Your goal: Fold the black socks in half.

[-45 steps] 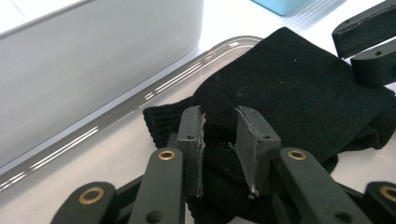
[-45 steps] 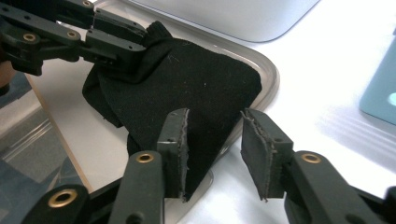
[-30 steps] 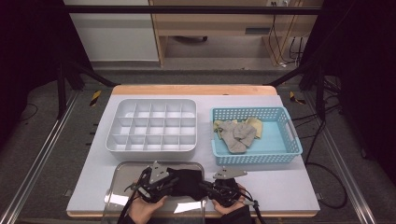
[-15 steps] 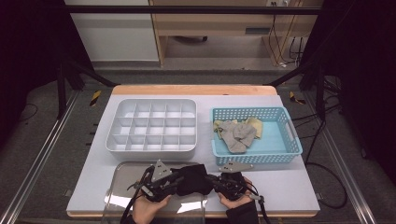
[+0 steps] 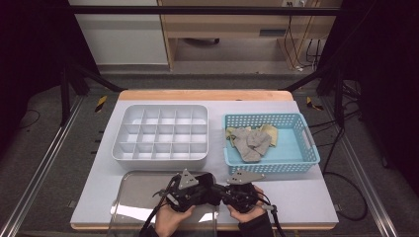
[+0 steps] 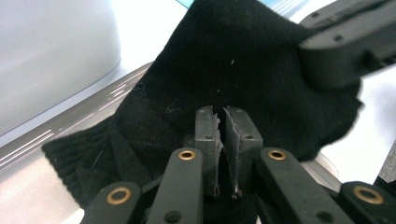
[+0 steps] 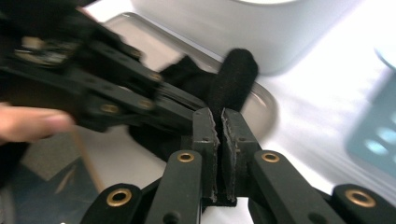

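Observation:
A black sock is stretched between my two grippers, low over a clear tray at the table's near edge. My left gripper has just been closing its jaws, and they now pinch the sock's fabric. The right gripper is shut on another part of the sock, whose rolled end sticks up past its tips. In the high view the left gripper and right gripper point at each other, almost touching. The right gripper's body lies against the sock's far side.
A white divided organizer stands behind the tray. To its right a blue basket holds grey and yellowish socks. Bare white table lies right of my hands.
Both hands have come closer together over the tray. The left gripper has shifted right toward the right one and narrowed its jaws onto the sock. The right gripper has risen slightly.

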`<action>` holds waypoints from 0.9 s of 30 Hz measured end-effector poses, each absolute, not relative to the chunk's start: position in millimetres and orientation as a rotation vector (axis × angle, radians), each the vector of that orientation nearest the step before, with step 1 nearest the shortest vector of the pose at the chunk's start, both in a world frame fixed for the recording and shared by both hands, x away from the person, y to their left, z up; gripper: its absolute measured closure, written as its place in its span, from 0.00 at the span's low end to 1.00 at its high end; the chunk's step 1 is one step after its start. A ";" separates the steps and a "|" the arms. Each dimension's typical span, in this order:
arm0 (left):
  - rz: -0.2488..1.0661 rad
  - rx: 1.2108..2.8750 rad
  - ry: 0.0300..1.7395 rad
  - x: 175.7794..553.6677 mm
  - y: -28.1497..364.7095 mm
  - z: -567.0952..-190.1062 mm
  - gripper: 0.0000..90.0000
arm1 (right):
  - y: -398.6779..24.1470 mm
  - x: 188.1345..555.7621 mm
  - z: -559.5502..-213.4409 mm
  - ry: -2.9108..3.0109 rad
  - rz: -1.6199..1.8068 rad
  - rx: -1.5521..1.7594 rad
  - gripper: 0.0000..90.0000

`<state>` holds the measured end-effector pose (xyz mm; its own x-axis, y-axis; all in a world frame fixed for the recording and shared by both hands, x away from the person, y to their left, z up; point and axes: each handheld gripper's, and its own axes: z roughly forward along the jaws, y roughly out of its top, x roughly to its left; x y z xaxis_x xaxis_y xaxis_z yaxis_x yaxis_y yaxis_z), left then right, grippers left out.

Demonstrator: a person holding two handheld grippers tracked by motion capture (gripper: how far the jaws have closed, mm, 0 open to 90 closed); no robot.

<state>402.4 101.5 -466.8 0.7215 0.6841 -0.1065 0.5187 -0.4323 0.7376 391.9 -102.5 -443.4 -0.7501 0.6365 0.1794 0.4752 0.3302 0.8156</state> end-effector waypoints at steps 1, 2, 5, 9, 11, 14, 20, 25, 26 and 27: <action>0.263 2.125 0.910 402.4 102.2 -466.4 0.91 | -102.5 391.9 -443.4 2.416 1.389 1.021 0.95; 0.256 2.120 0.916 402.1 103.8 -465.7 0.91 | -100.0 391.7 -442.9 2.423 1.395 1.004 0.95; 0.227 2.063 0.924 398.6 118.7 -455.7 0.90 | -94.8 393.3 -441.5 2.430 1.385 0.991 0.95; 0.288 2.022 0.958 393.9 146.9 -443.6 0.90 | -94.8 393.9 -441.3 2.428 1.366 0.993 0.94; 0.313 2.017 0.980 393.3 154.6 -443.5 0.91 | -94.7 393.8 -441.3 2.431 1.359 0.991 0.94; 0.329 2.020 1.079 395.0 179.3 -455.6 0.92 | -93.2 394.4 -441.0 2.432 1.336 0.985 0.94; 0.253 2.052 1.105 400.7 176.1 -470.4 0.95 | -87.7 396.0 -440.2 2.440 1.315 0.973 0.94; 0.222 2.062 1.063 393.6 170.7 -471.7 0.98 | -75.6 397.4 -437.2 2.444 1.324 0.933 0.94; 0.222 2.062 1.063 393.6 170.7 -471.7 0.98 | -72.7 397.6 -437.0 2.447 1.334 0.920 0.94; 0.214 2.064 1.055 391.7 168.8 -472.4 0.98 | -72.7 397.6 -437.0 2.447 1.334 0.920 0.94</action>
<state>391.7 168.8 -472.4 0.6395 0.7445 -0.1915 0.6106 -0.3405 0.7150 397.6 -72.7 -437.0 -0.7842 0.6106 0.1108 0.4240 0.3969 0.8141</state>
